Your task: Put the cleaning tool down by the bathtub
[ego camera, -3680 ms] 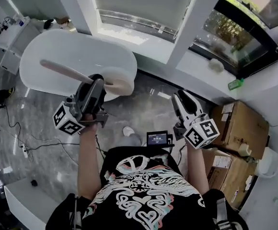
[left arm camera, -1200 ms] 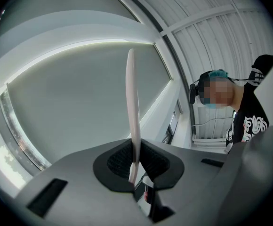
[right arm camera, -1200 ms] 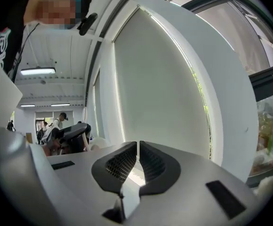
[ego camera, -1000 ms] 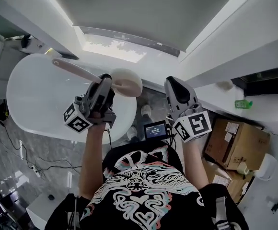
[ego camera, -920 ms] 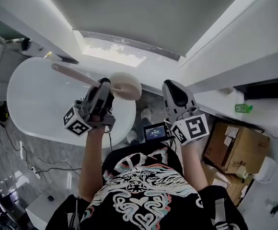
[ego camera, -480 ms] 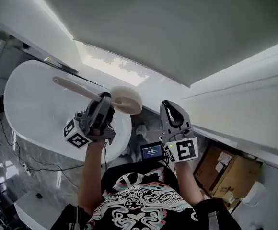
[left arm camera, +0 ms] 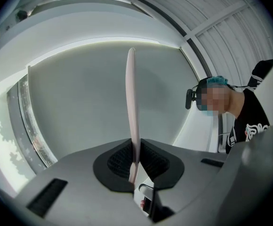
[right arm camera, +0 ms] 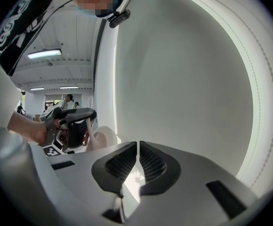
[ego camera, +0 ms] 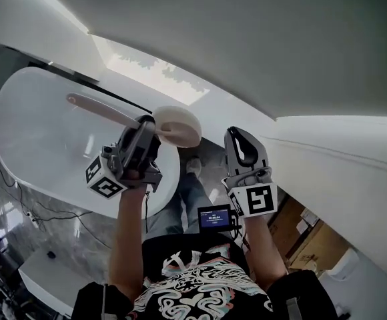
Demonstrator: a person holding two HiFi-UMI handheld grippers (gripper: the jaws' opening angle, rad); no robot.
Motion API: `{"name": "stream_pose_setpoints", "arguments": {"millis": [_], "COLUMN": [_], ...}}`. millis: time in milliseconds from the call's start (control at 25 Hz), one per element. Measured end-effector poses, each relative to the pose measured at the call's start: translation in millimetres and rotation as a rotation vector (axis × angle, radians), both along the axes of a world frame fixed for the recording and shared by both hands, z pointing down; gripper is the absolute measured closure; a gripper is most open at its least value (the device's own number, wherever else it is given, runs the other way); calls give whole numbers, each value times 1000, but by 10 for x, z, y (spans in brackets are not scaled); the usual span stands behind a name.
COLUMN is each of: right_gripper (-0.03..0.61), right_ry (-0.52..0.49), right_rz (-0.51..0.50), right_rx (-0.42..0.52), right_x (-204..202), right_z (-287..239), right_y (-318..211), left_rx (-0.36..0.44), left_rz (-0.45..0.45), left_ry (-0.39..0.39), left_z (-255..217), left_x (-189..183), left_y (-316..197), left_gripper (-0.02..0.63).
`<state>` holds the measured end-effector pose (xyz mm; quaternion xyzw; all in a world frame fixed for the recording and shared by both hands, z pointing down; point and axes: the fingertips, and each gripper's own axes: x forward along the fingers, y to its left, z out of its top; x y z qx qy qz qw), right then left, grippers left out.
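Observation:
The cleaning tool is a pale long-handled scrubber with a round sponge head [ego camera: 178, 125]. Its handle [ego camera: 97, 108] points up and left over the white oval bathtub [ego camera: 40, 152]. My left gripper [ego camera: 147, 124] is shut on the handle close to the head, above the tub's right end. In the left gripper view the handle [left arm camera: 131, 102] runs straight up from between the closed pads. My right gripper [ego camera: 237, 136] hovers to the right of the sponge head, shut with nothing in it. The right gripper view shows its pads [right arm camera: 148, 163] together, and the left gripper [right arm camera: 68, 121] with the sponge head [right arm camera: 103, 136] beside it.
A grey marble floor [ego camera: 20, 209] with cables lies left of the tub. A small screen [ego camera: 215, 217] hangs at the person's waist. Cardboard boxes [ego camera: 310, 239] stand at the lower right. A white wall and a window ledge [ego camera: 147, 72] run behind the tub.
The head view has swung up, so more wall fills the top. Both grippers keep their grip state, and the tool stays in the left one over the tub's right end.

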<state>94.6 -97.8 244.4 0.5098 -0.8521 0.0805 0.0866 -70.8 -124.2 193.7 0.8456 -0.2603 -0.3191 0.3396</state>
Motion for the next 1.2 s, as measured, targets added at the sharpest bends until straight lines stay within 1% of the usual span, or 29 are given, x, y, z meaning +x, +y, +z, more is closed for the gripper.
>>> {"name": "stream_pose_setpoints", "arguments": {"millis": [320, 400, 480, 520, 600, 680, 760, 840, 1000, 1200], "right_gripper": [537, 537, 537, 537, 537, 537, 537, 537, 537, 537], "right_ry": [37, 48, 68, 77, 82, 71, 52, 55, 65, 68], "right_rz": [36, 44, 45, 44, 39, 29, 14, 5, 4, -12], "right_rx": [-29, -35, -38, -41, -51, -63, -72, -80, -98, -105], "right_x": [70, 91, 100, 101, 113, 149, 190, 229, 267, 277], "right_z": [89, 104, 169, 240, 479, 854, 1246, 1514, 1778, 2034], "right_y": [-15, -34, -87, -115, -173, -251, -311, -327, -315, -341], "left_rx": [-50, -63, -73, -80, -104, -136, -166, -183, -208, -227], "left_rz": [-17, -14, -1, 6, 14, 20, 26, 29, 25, 29], "left_ry": [22, 7, -27, -37, -32, -35, -59, -65, -47, -50], "left_z": [75, 103, 200, 290, 559, 968, 1398, 1677, 1939, 2216], "left_x": [-24, -12, 24, 46, 98, 189, 296, 372, 417, 470], "left_y": [-19, -25, -64, -94, -172, -275, -349, -370, -388, -479], "left_gripper": [572, 572, 572, 572, 572, 572, 572, 572, 572, 572]}}
